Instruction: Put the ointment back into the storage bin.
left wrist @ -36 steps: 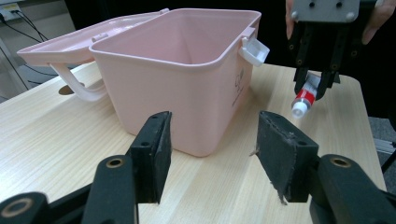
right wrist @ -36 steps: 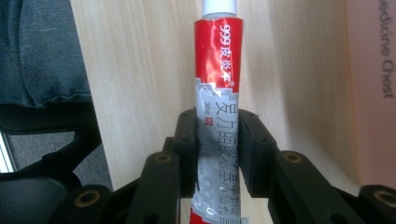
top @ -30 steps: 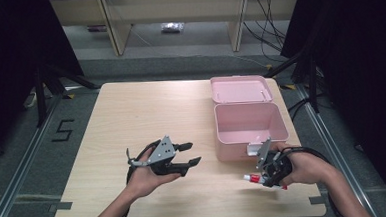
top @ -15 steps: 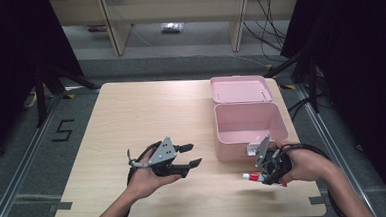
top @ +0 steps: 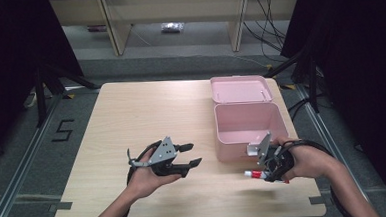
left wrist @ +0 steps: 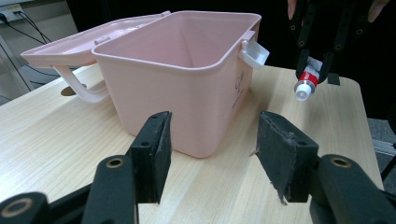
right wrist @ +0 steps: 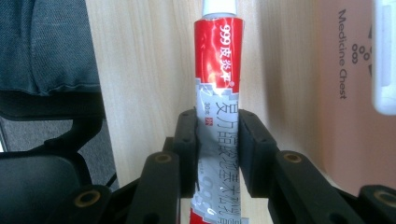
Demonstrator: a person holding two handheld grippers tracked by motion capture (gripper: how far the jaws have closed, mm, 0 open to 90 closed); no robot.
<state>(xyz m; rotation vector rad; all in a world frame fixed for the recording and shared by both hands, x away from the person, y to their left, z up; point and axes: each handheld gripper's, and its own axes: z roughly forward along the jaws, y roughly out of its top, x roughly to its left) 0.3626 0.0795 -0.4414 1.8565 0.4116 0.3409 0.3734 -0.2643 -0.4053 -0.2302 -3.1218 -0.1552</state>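
The right gripper (top: pixel 262 171) holds a red tube (top: pixel 255 174) beside the open pink box (top: pixel 243 147).

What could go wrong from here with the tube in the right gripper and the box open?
1. The right gripper pinches the red and silver tube near its tail end, so the long capped end could swing or slip as it is carried.
2. The tube hangs just outside the pink box, below the rim; moving straight across could knock the wall or the white latch.
3. The left gripper is open and away from the box, so a bump may shift it.
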